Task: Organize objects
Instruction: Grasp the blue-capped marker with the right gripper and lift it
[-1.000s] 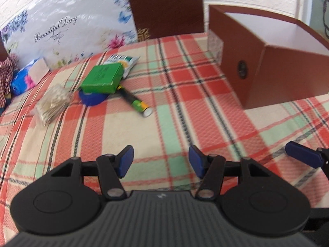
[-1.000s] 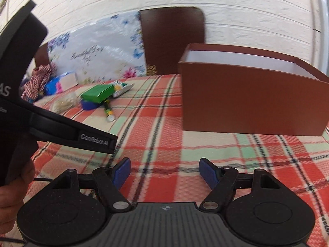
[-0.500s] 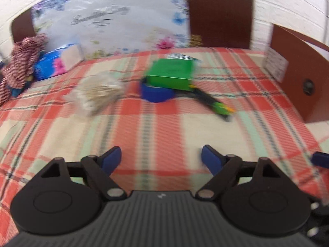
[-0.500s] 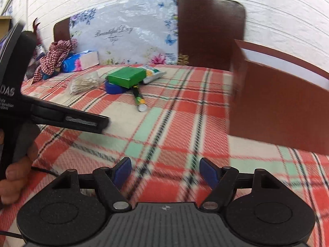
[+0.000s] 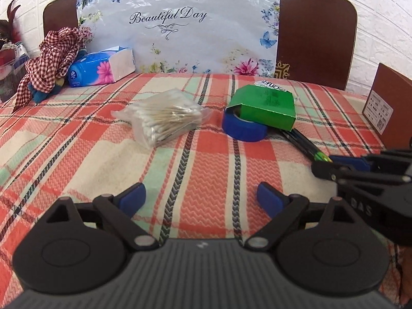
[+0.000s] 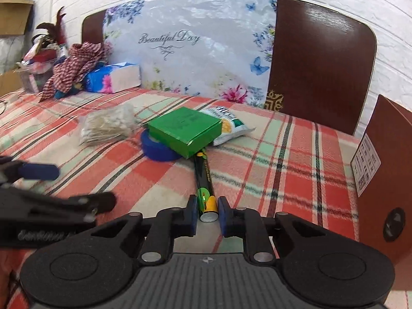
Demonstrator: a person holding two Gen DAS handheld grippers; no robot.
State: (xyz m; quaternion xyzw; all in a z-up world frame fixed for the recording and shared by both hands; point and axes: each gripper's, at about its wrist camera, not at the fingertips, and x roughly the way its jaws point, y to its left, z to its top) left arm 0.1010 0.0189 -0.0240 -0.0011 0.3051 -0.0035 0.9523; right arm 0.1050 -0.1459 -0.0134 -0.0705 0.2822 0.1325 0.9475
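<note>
A green box (image 5: 265,105) (image 6: 185,130) rests on a blue tape roll (image 5: 242,128) (image 6: 158,148), over a black-and-green battery pack (image 6: 204,184) (image 5: 305,145) and a snack packet (image 6: 228,125). A bag of cotton swabs (image 5: 164,118) (image 6: 105,126) lies left of them. My right gripper (image 6: 208,212) has its jaws narrowed around the near end of the battery pack, which lies on the cloth. My left gripper (image 5: 200,198) is open and empty over the checked cloth, short of the swabs and tape.
A brown open box (image 6: 386,159) (image 5: 391,108) stands at the right. A blue tissue pack (image 5: 101,69) and a red checked cloth bundle (image 5: 51,54) lie at the back left. A floral board (image 5: 177,23) and wooden headboard (image 6: 319,61) stand behind.
Both grippers swung left, away from the brown box, toward the pile of objects. My right gripper went from wide open to narrowed around the battery pack's end. My left gripper stayed open.
</note>
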